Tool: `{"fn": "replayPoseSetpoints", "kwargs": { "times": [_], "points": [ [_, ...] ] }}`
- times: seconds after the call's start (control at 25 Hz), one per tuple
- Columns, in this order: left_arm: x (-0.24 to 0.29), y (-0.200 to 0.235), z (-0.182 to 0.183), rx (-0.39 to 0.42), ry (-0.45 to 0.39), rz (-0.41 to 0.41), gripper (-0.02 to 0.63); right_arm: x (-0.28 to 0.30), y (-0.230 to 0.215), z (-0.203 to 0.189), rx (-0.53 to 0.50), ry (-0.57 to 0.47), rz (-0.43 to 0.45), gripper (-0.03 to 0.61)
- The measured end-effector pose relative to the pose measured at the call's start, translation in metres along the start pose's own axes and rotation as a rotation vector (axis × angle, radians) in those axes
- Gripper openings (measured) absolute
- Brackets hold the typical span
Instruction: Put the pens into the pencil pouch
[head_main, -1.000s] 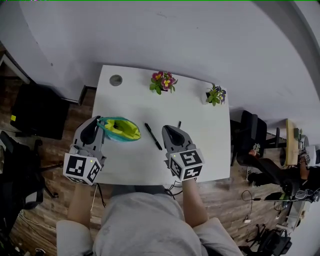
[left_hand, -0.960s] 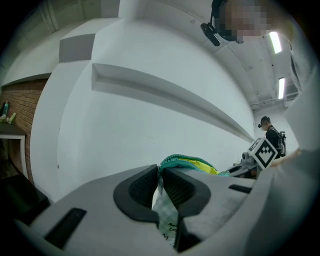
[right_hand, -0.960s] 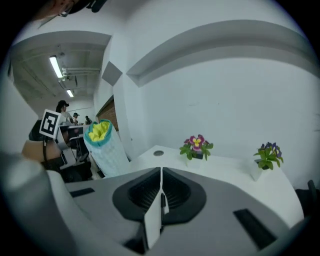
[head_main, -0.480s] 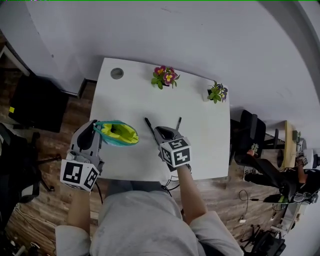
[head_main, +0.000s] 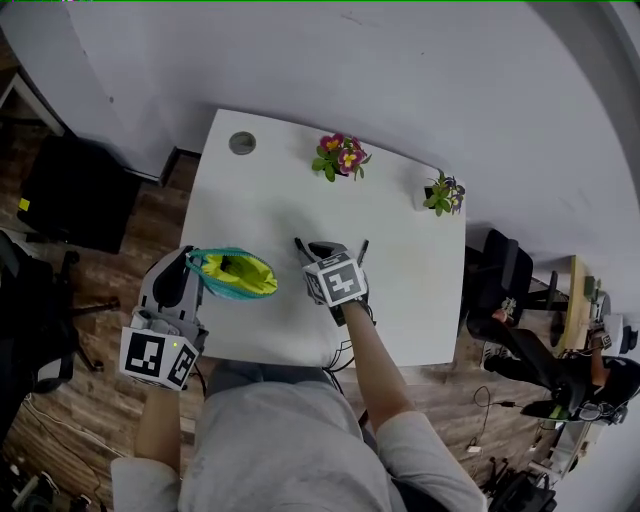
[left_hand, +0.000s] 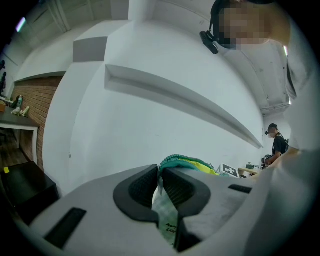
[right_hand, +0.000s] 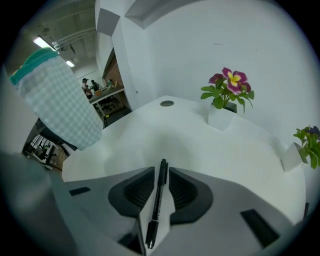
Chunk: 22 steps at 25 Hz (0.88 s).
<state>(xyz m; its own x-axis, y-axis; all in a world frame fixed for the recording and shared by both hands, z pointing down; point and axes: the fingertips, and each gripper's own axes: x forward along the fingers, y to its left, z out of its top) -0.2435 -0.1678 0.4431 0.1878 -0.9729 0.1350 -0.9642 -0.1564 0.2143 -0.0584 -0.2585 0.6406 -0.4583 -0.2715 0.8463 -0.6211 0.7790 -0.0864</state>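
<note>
Left gripper view, left claw (left_hand: 160, 172) closed on rim of green pencil pouch (head_main: 236, 276) at left edge of white tabletop (head_main: 410, 300), right claw (right_hand: 161, 172) open around black pen (right_hand: 157, 205), pads not touching it.

The right gripper (right_hand: 160, 169) stands with its jaws apart on either side of a black pen (right_hand: 156, 210), with a narrow gap at each pad. Ahead of these jaws the white table (right_hand: 165, 132) is bare as far as a flower pot (right_hand: 222, 117), which stands ahead and to the right. A second plant (right_hand: 306, 145) stands further right. The pencil pouch (right_hand: 60, 95) blocks the space up and to the left of the jaws. A second pen (head_main: 362, 249) lies just to their right. The left gripper (left_hand: 161, 172) has its jaws clamped on the pouch edge, so there is no passage between them.
</note>
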Motion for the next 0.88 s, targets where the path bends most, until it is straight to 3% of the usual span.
{"fn": "replayPoseSetpoints", "kwargs": {
  "times": [0.36, 0.48, 0.64, 0.88],
  "points": [
    [-0.003, 0.009, -0.003, -0.010, 0.004, 0.042, 0.052, 0.029, -0.002, -0.002, -0.048, 0.097, -0.002, 0.109],
    [-0.003, 0.010, -0.003, -0.012, 0.006, 0.049, 0.052, 0.028, -0.005, -0.002, -0.047, 0.089, -0.008, 0.071],
    [-0.004, 0.008, -0.002, -0.016, 0.003, 0.045, 0.052, 0.015, -0.004, 0.008, 0.007, 0.003, -0.003, 0.069],
    [0.000, 0.000, 0.000, -0.017, -0.002, 0.020, 0.052, -0.034, 0.001, 0.043, 0.090, -0.233, 0.000, 0.069]
  ]
}}
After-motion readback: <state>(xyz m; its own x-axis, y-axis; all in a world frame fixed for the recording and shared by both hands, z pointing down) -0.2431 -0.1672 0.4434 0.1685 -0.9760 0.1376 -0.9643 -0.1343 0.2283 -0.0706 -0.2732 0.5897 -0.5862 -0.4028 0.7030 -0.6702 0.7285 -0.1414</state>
